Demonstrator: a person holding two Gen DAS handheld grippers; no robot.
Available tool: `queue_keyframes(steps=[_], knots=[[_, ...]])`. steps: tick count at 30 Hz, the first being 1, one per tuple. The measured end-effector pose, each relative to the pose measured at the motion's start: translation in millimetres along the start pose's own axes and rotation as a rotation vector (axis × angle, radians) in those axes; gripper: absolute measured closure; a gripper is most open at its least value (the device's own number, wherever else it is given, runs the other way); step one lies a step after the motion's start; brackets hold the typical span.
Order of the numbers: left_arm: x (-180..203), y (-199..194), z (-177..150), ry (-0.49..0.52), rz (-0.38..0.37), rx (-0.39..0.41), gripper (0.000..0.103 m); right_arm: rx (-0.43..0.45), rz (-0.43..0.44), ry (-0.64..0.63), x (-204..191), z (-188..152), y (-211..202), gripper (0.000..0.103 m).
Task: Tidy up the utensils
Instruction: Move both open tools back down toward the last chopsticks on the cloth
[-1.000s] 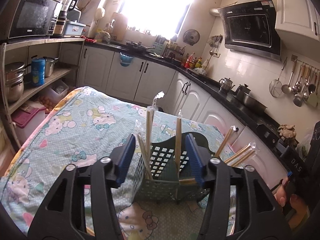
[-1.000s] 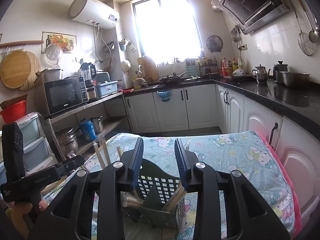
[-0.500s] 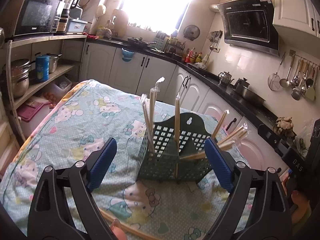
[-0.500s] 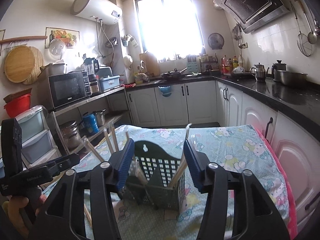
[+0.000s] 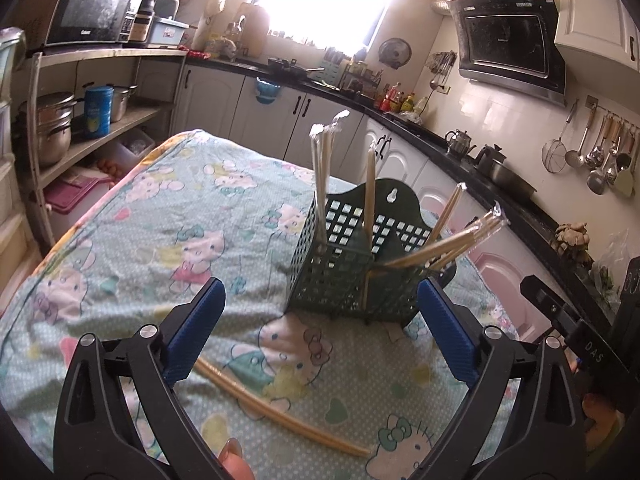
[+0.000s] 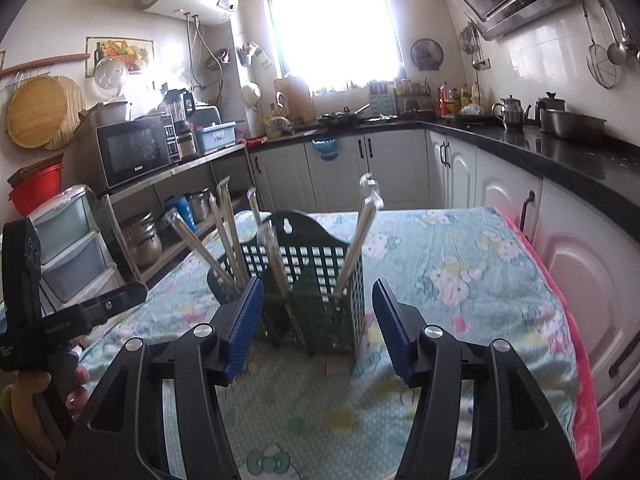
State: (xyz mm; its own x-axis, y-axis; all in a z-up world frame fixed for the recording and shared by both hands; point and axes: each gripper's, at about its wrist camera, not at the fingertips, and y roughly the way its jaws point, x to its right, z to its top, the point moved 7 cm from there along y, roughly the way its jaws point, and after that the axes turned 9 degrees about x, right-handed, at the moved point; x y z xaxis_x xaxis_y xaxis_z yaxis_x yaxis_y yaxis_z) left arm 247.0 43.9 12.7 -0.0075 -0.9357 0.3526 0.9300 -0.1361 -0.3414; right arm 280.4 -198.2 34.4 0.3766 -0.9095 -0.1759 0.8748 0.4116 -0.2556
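A dark green perforated utensil holder stands upright on the cartoon-print tablecloth, holding several wrapped chopstick pairs that lean at different angles. It also shows in the right wrist view. One loose pair of chopsticks lies on the cloth in front of the holder, between my left gripper's fingers. My left gripper is wide open and empty, short of the holder. My right gripper is open and empty, just in front of the holder.
Kitchen cabinets and a black counter run along the right and far side. A shelf with a microwave and pots stands to the left. The table's pink edge is at the right.
Both grippers have opened wider and pulled back from the holder, which now stands free on the cloth. The loose chopsticks on the cloth have come into the left wrist view.
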Motion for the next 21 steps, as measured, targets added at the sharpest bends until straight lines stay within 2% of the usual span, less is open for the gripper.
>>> queue_keyframes(steps=[10,21], knots=[[-15.7,-17.9,-19.6,0.0,0.049,-0.021,0.015,-0.051,0.012,0.043,3.9,-27.7,-13.2,0.04],[-39.1,-19.3,-56.5,-0.055,0.079,-0.099,0.015,-0.166,-0.045,0.067,23.9,-71.0,-15.2,0.04]])
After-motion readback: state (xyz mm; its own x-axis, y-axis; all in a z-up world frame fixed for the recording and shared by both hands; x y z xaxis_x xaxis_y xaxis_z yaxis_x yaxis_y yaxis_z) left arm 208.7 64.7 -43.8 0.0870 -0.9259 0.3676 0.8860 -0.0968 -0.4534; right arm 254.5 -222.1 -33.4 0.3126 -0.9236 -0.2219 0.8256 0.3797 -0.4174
